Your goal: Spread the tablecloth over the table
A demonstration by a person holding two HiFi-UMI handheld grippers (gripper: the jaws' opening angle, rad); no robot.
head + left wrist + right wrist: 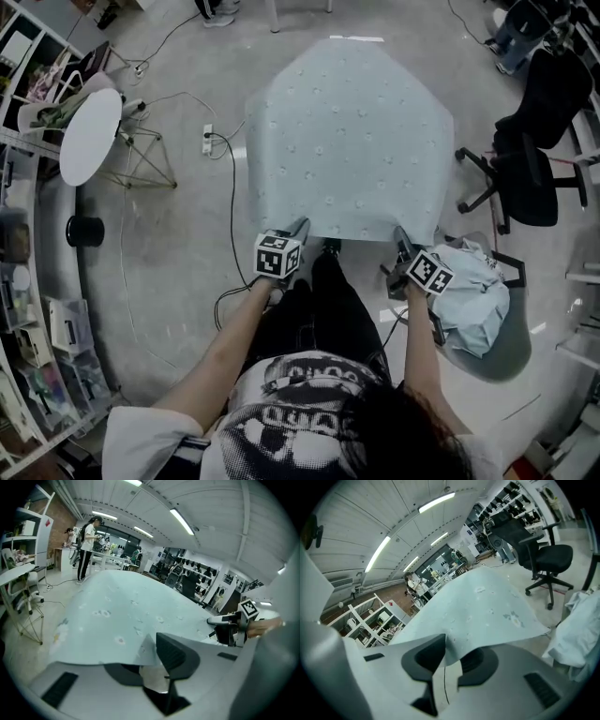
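Note:
A pale blue tablecloth [347, 131] with small flower prints lies spread over the table in front of me, its sides hanging down. My left gripper [302, 228] is at the cloth's near left corner and my right gripper [401, 234] at its near right corner. In the left gripper view the cloth [126, 606] drapes over one jaw and its corner sits between the jaws of the left gripper [147, 660]. The right gripper [229, 625] shows at the far side. In the right gripper view the cloth [487, 606] edge peaks up into the jaws of the right gripper [447, 665].
A black office chair [534, 159] stands right of the table. A chair with a pale bundle of cloth [473, 295] is beside my right hand. On the left are a round white side table [91, 134], a power strip [208, 139] with cables, a black cylinder [84, 231] and shelves [28, 328].

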